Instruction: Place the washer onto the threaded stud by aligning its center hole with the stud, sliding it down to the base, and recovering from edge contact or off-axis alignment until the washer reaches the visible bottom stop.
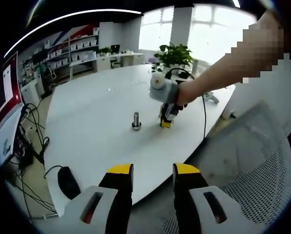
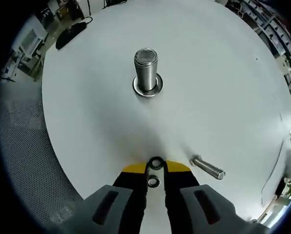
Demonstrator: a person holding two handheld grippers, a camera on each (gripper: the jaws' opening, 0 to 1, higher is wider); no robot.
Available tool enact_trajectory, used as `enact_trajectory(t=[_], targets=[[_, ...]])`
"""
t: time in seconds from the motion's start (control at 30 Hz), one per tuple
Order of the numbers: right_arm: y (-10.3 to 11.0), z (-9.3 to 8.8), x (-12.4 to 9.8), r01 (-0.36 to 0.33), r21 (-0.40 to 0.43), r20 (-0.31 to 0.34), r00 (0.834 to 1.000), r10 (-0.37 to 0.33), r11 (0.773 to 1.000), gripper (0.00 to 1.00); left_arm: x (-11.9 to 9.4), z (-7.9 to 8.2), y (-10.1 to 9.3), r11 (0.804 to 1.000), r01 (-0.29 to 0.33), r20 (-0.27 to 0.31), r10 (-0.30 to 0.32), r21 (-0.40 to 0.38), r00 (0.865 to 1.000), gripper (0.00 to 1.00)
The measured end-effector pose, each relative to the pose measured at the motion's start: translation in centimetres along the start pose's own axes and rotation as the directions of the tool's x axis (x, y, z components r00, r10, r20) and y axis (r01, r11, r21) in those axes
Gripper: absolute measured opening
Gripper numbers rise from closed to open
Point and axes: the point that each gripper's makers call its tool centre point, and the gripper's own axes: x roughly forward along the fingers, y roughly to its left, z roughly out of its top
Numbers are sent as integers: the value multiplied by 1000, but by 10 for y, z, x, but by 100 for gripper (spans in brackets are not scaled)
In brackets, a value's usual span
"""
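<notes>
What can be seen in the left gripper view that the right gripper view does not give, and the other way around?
Left gripper view: the open left hand-held gripper, and a person's hand carrying the right hand-held gripper beside the stud.
Right gripper view: the washer pinched at the jaw tips, and a loose threaded rod lying on the table.
Both: the white table, the upright stud and the black mouse.

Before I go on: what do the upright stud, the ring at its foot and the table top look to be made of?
The stud looks like bare steel: grey, shiny, finely threaded. The ring at its base looks like bright polished metal too, since it glints. The table top is smooth matt white, likely laminate or painted board; I cannot say which.
</notes>
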Motion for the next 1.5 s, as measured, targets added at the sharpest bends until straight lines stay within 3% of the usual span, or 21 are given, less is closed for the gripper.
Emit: enact_trajectory(t=[0.57,0.8,0.93,1.03,1.17,1.5], targets=[[3,0,-3,50,13,40,998,-50,999,14,0,0,0,1000,-2,-2,2,4,1000,29],[1,-1,-5,32,94,86,995,-40,995,14,-1,0,1,1000,-5,1,5,4,1000,29],[1,-1,-5,-2,192,120,993,-22,981,14,0,-1,0,1000,-3,-3,3,8,1000,29],[0,-2,-4,-8,200,125,992,-17,980,14,-1,0,1,1000,-5,1,5,6,1000,29],[3,2,-12,8,159,139,990,-31,987,14,-1,0,0,1000,-4,1,4,7,1000,29],[-13,9,-44,49,185,202,975,-87,982,14,-1,1,1,1000,-5,5,5,9,1000,29]])
